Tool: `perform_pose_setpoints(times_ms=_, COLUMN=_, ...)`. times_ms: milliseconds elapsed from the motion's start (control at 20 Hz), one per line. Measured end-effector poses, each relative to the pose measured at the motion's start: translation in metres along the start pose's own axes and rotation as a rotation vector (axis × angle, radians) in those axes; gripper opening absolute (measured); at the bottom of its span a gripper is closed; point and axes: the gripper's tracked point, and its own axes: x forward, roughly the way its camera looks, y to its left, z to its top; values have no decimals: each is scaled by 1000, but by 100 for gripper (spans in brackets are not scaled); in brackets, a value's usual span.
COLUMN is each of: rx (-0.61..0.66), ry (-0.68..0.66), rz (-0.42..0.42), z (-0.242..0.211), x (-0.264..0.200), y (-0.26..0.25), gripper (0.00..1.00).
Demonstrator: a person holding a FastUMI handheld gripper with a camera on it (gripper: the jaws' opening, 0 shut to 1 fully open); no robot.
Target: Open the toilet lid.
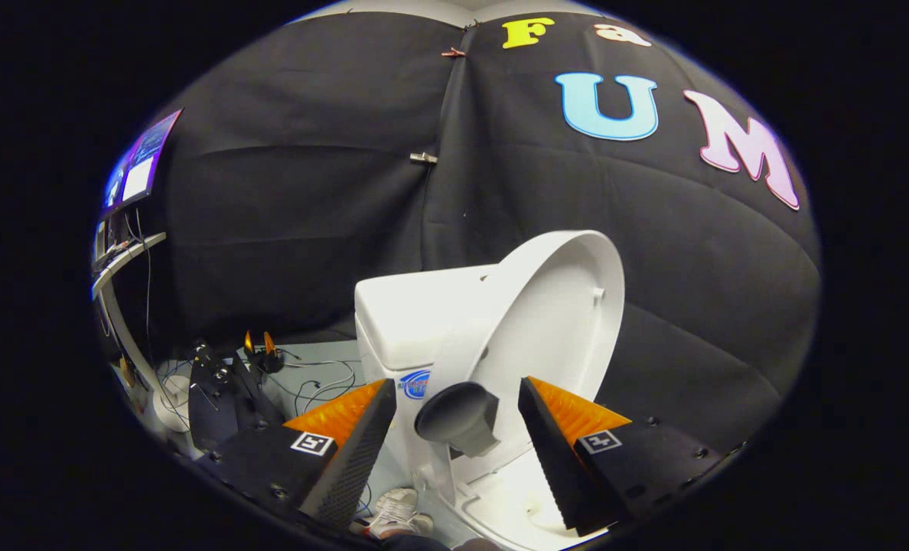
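The white toilet lid [554,306] stands raised, nearly upright, leaning back toward the white tank [416,314]. A dark round knob [458,417] juts out from the lid's front edge. My gripper [456,386] is open, one finger on each side of that knob, with a small gap showing on both sides. Below the lid and between the fingers lies the white seat and bowl rim [500,490].
To the left of the toilet, a black stand [221,390] and loose cables [324,383] lie on the pale floor. A white desk [125,260] with a lit monitor [137,164] stands at the far left. A shoe [397,511] shows below the left finger.
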Motion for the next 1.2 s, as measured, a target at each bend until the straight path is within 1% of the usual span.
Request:
perform_pose_setpoints(times_ms=150, rx=-1, ry=-76, rz=-20, z=29, x=-26, y=-12, gripper=100)
perform_pose_setpoints(times_ms=350, rx=2, ry=-162, rz=-95, z=55, x=-72, y=-48, gripper=100)
perform_pose_setpoints(times_ms=400, rx=-2, ry=-173, rz=-119, z=56, x=-86, y=-57, gripper=99)
perform_pose_setpoints(times_ms=600, rx=-69, ry=-235, rz=-264, z=54, x=-149, y=-113, gripper=99)
perform_pose_setpoints(times_ms=700, rx=-63, ry=-234, rz=-311, z=40, x=-186, y=-129, gripper=99)
perform_pose_setpoints(times_ms=750, rx=-56, ry=-228, rz=-349, z=29, x=-206, y=-141, gripper=99)
perform_pose_setpoints(times_ms=850, rx=-45, ry=-254, rz=-457, z=15, x=-251, y=-175, gripper=99)
perform_pose_setpoints(times_ms=950, rx=0, ry=-305, rz=-534, z=-1, x=-294, y=-197, gripper=99)
perform_pose_setpoints(times_ms=1100, rx=107, ry=-314, rz=-670, z=-47, x=-349, y=-229, gripper=99)
perform_pose_setpoints(times_ms=1200, rx=118, ry=-322, rz=-760, z=-71, x=-381, y=-250, gripper=99)
